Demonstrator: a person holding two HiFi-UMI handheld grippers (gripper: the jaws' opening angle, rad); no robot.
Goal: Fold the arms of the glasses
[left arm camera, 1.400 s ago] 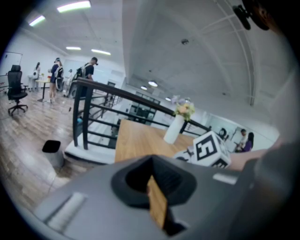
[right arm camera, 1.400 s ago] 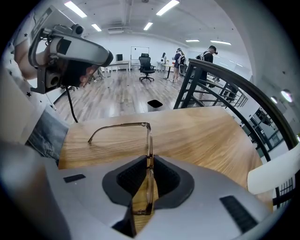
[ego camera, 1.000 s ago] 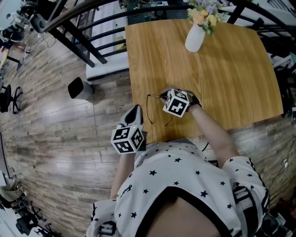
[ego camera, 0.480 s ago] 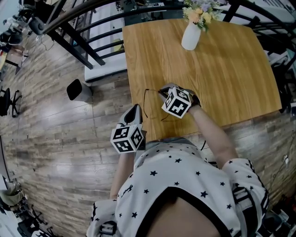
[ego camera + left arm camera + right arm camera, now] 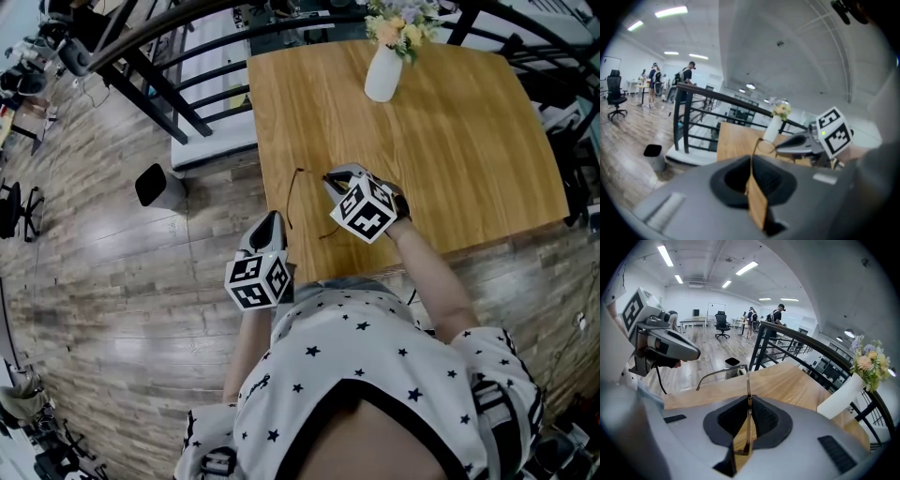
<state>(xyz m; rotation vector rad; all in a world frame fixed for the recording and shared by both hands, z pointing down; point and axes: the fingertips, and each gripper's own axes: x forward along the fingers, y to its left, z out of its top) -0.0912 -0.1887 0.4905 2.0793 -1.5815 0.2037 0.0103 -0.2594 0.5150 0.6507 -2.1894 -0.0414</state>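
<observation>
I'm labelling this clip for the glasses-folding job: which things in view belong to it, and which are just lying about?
Job in hand:
glasses, clamped in the right gripper
left gripper, shut and empty

Lying about:
white vase with flowers on the table
dark bin on the floor

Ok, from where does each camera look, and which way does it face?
Head view: on the head, facing steeply down at the table; starred shirt, right forearm, left gripper, right gripper show.
Left gripper view: along its shut jaws, toward the right gripper.
Right gripper view: along jaws shut on the glasses; left gripper at left.
Shared: all show table and vase.
</observation>
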